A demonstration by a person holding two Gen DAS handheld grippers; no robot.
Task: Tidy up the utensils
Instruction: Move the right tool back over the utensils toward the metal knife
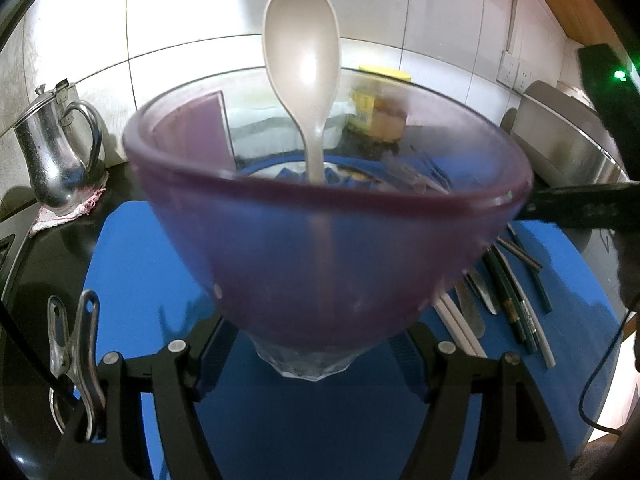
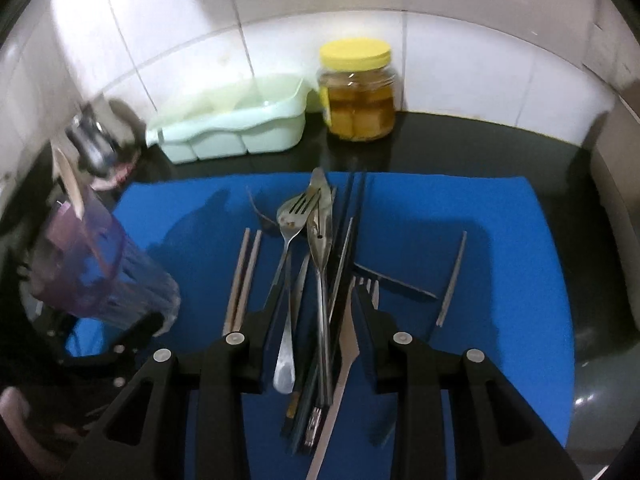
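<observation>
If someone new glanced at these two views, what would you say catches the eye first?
Probably the purple glass filling the left wrist view, gripped at its base by the left claw, with a pale spoon standing up in it. Next, the pile of forks, spoons and chopsticks on the blue mat under the open right claw. Behind it, a yellow-lidded jar stands by the tiled wall.

The left gripper (image 1: 308,356) is matte black plastic, with angular linkage arms pinned by round silver screws and ribbed blue pads on its fingers (image 1: 214,356). The right gripper (image 2: 316,308) has the same black linkage and silver screws.
</observation>
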